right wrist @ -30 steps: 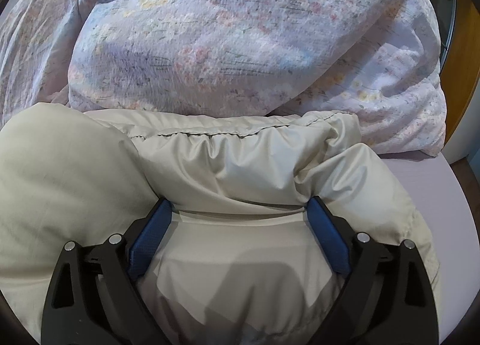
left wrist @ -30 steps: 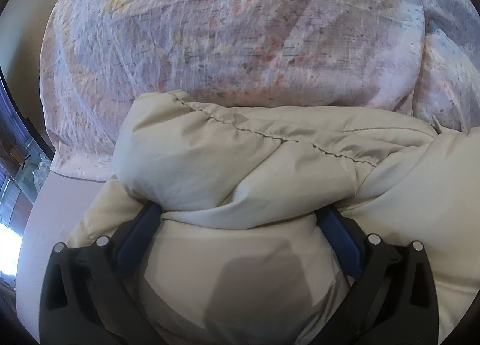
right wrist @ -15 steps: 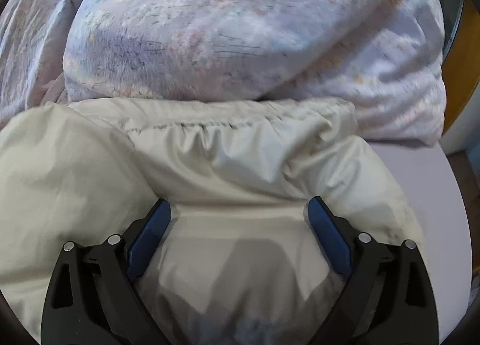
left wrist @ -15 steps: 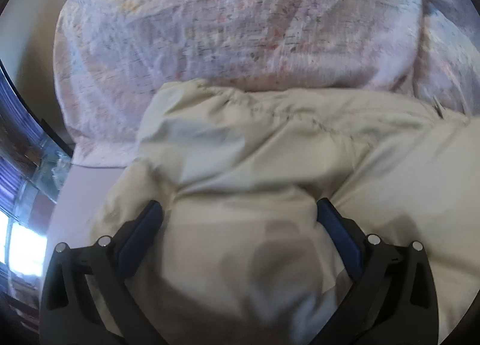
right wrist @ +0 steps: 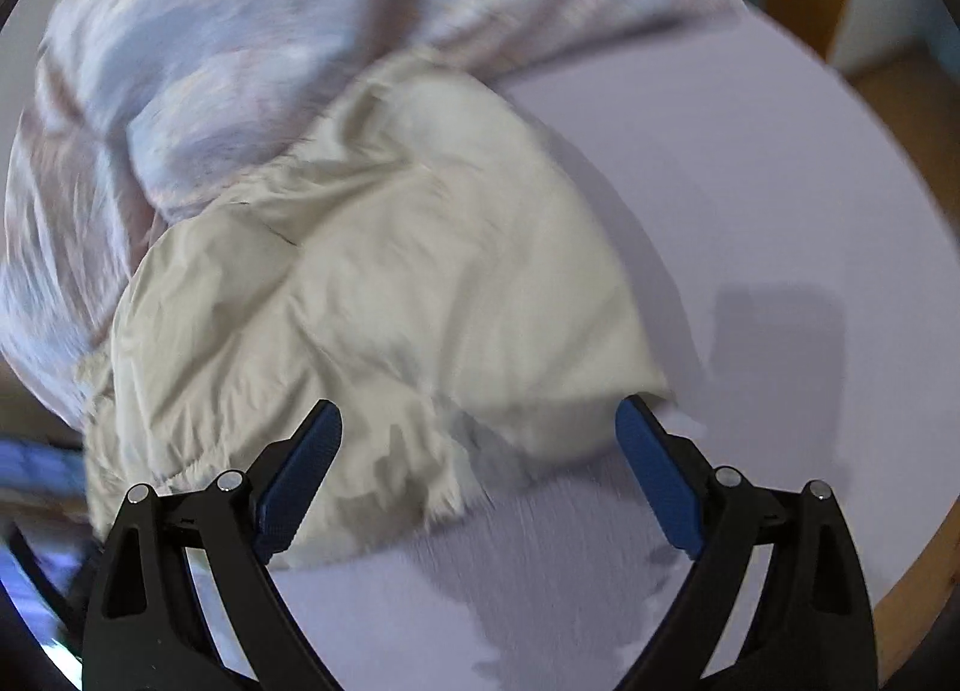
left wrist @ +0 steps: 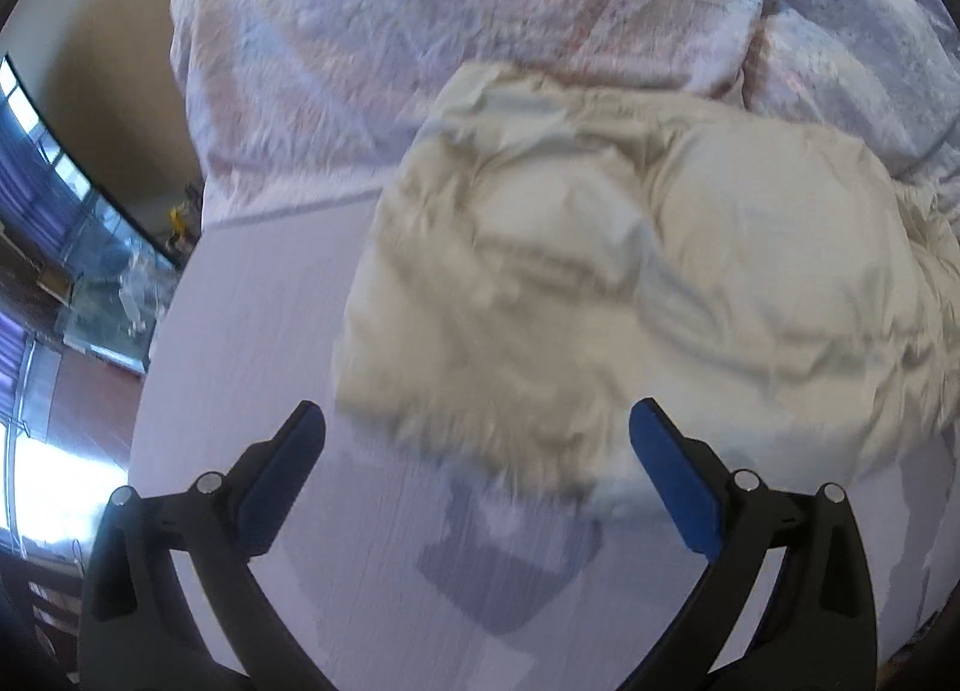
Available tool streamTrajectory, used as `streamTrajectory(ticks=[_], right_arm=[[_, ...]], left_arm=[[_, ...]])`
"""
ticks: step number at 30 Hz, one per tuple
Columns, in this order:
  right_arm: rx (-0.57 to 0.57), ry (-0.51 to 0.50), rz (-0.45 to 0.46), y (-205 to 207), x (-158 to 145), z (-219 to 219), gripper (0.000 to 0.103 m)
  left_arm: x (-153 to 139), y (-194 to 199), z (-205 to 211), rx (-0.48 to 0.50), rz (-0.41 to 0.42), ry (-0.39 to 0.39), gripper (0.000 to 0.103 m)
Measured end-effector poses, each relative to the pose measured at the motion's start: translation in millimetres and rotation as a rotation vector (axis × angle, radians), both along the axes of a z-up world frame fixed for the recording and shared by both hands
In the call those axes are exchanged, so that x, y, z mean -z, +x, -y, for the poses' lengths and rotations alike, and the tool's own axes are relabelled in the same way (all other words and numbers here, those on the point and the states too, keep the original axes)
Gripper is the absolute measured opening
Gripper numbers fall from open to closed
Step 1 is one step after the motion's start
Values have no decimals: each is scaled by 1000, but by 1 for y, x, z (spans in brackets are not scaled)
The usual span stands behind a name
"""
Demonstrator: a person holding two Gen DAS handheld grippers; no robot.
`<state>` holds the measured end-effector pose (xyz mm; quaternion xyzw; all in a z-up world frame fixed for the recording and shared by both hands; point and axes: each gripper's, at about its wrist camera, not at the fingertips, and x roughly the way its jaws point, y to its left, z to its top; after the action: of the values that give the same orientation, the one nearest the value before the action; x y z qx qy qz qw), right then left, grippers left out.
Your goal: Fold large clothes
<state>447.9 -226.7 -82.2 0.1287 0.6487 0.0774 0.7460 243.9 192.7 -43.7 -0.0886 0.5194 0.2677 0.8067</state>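
Pale lilac bed sheet [left wrist: 252,367] fills the foreground. Patterned duvet [left wrist: 456,30] bunched at the far side. Cream puffy jacket [left wrist: 630,283] lies folded, touching the duvet. Left gripper [left wrist: 477,439] and right gripper [right wrist: 480,427]: jaws spread, empty, above the jacket's near edge.

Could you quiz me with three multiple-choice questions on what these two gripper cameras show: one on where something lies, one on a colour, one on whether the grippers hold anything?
1. Where does the cream jacket lie?
A. on the lilac sheet, its far edge against the floral duvet
B. hanging on a hook
C. inside a basket

2. What colour are the pads on the fingers?
A. red
B. blue
C. yellow

3. What state are the left gripper and right gripper in?
A. both clamped on the jacket
B. one clamped, one open
C. both open, holding nothing

Answers: 1 A, the jacket rests on the sheet below the duvet. 2 B, the pads show blue in both views. 3 C, both sets of jaws stand wide apart with no cloth pinched.
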Motion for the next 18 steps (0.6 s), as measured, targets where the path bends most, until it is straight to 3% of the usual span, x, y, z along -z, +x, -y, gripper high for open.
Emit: streamTrajectory(ticks=[7, 10, 13, 18], right_arm=[[111, 114, -96, 4, 33, 5, 94], [132, 174, -97, 8, 44, 0, 93], [160, 200, -116, 10, 58, -5, 81], [178, 208, -94, 9, 66, -9, 69]], left_arm=[[24, -5, 3, -50, -39, -108, 101], [38, -1, -10, -115, -18, -230, 100], [50, 4, -28, -187, 8, -299, 99], [58, 14, -44, -229, 37, -321, 87]])
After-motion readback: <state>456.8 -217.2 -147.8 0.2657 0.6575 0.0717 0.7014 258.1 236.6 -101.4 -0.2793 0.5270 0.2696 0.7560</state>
